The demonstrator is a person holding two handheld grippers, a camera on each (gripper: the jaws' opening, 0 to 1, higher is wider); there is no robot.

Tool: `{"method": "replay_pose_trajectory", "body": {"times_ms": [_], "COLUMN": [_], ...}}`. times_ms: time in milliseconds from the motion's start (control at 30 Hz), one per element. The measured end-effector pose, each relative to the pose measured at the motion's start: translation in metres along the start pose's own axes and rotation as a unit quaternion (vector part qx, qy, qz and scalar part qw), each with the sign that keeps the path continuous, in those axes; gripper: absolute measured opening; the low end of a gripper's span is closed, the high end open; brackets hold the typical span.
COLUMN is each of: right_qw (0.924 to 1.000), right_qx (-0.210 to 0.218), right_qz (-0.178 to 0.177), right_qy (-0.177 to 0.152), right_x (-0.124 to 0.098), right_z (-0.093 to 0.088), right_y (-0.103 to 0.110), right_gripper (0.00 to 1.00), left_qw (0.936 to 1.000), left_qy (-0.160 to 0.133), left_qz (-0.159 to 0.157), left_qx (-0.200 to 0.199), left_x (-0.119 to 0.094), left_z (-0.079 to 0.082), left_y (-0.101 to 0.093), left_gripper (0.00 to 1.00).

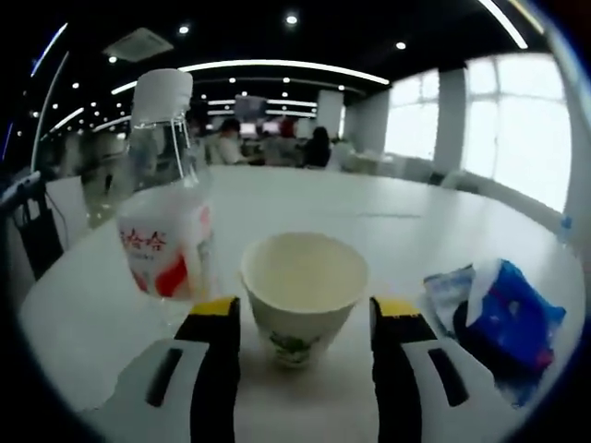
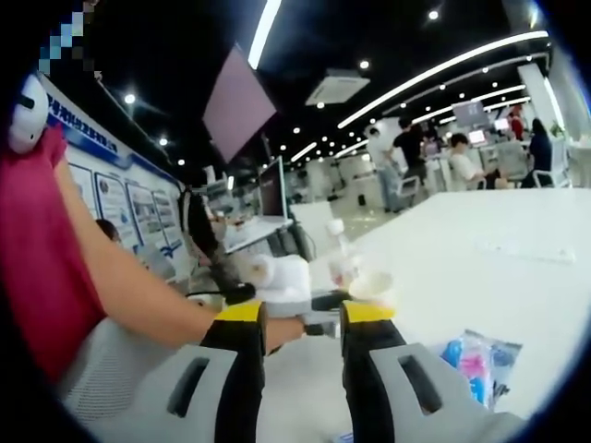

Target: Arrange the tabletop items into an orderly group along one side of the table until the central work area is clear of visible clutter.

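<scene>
Paper cup (image 1: 303,293) looks light and crushable, so best pinched low on its wall. Cream, empty, green print near base. Sits on table (image 1: 388,217) between spread jaws of left gripper (image 1: 305,318), untouched. Bottle (image 1: 166,198) just beside cup, blue packet (image 1: 503,318) opposite. Right gripper (image 2: 300,314) parted, holding nothing.

White table (image 1: 434,221) is carrying three items: a capped bottle (image 1: 166,198) standing upright, a cup (image 1: 303,288) just beside it, and a blue packet (image 1: 503,318) lying apart from the cup, possibly wet wipes; its print is blurring out.
</scene>
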State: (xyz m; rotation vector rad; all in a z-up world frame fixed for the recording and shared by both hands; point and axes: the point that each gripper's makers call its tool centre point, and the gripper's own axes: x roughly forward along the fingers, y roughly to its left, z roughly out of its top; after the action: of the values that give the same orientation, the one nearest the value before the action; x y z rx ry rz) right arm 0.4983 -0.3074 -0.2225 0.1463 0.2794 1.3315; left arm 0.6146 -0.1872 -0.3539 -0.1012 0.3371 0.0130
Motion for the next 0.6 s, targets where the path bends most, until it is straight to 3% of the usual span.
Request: {"method": "replay_pose_trajectory", "body": {"times_ms": [233,400,600], "right_qw": [0.9999,0.9997,0.9994], "right_qx": [-0.001,-0.002,-0.003], "right_qz": [-0.007,-0.017,-0.024], "right_qy": [-0.008,-0.018,-0.024], "right_x": [-0.004,-0.009,-0.013], "right_z": [0.004,0.011,0.014], "right_y": [-0.004,-0.008,-0.011], "right_gripper": [0.32,0.32,0.33], "left_qw": [0.9999,0.9990,0.9985], "left_qy": [0.002,0.024,0.035], "left_qz": [-0.016,-0.038,-0.042], "left_qx": [0.000,-0.003,0.003], "left_x": [-0.010,-0.019,-0.031], "left_z": [0.003,-0.002,-0.004], "left_y": [-0.010,-0.024,-0.023], "left_gripper": [0.52,0.51,0.50]}}
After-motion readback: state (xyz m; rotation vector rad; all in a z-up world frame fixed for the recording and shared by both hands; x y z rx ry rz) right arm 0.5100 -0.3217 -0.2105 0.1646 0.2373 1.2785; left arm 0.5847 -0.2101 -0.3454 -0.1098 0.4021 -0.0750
